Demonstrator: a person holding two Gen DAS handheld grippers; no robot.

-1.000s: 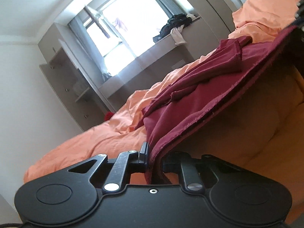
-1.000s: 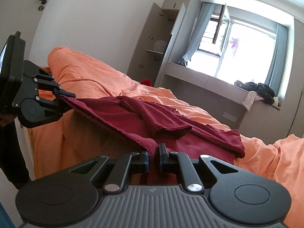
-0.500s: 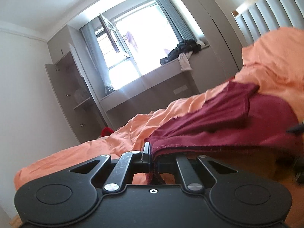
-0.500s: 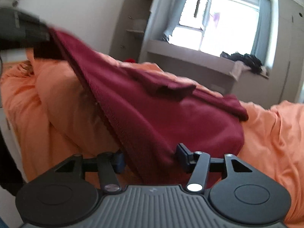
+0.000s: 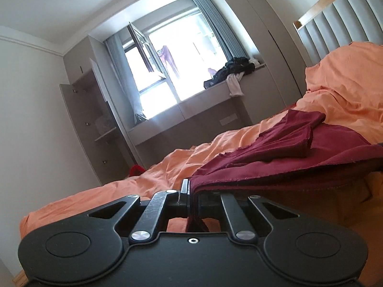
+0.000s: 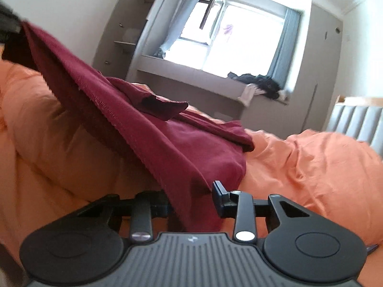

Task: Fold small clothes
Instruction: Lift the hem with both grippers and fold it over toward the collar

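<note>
Clamping the maroon garment hem: left gripper pinched tight on it. Right gripper jaws just closing, cloth between, gap visible. Fabric limp, light, draped over orange bedding, centre frame. Grab hemmed edge corners.

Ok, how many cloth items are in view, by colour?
Maroon garment: 1
Orange bed cover: 1
Black clothes pile: 1
White cloth: 1
Purple hanging garment: 1
Red item: 1
Total: 6
</note>
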